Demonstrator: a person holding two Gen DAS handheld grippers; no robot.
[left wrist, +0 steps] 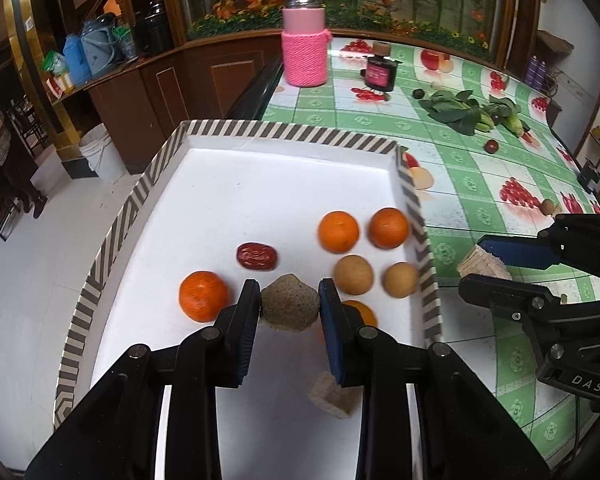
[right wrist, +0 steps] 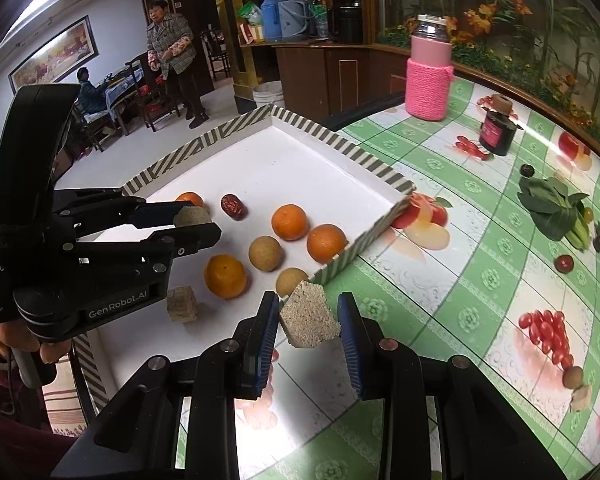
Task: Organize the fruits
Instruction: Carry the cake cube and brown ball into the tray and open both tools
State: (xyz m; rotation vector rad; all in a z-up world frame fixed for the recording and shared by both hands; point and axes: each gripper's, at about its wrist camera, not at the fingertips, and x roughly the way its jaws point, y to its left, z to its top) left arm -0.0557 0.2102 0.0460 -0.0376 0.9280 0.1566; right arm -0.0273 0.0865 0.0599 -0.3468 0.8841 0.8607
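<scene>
A white tray with a striped rim (left wrist: 288, 130) (right wrist: 372, 160) holds several oranges (left wrist: 338, 231) (right wrist: 289, 222), two tan round fruits (left wrist: 353, 274) (right wrist: 265, 253), a red date (left wrist: 257, 256) (right wrist: 233, 207) and a tan cube (left wrist: 332, 396) (right wrist: 183, 304). My left gripper (left wrist: 290, 310) (right wrist: 198, 222) is shut on a tan grainy lump (left wrist: 290, 307) (right wrist: 191, 216) over the tray. My right gripper (right wrist: 309, 328) (left wrist: 476, 266) is shut on a tan grainy cube (right wrist: 309, 320) (left wrist: 482, 266) just outside the tray's right rim.
On the green fruit-print tablecloth (right wrist: 480, 280) stand a pink knitted-sleeve bottle (left wrist: 305, 36) (right wrist: 430, 74) and a dark jar (left wrist: 380, 72) (right wrist: 498, 132). Leafy greens (left wrist: 460, 110) (right wrist: 556, 212) and small dark fruits (left wrist: 491, 145) (right wrist: 564, 263) lie at the far right. A person (right wrist: 172, 60) stands beyond.
</scene>
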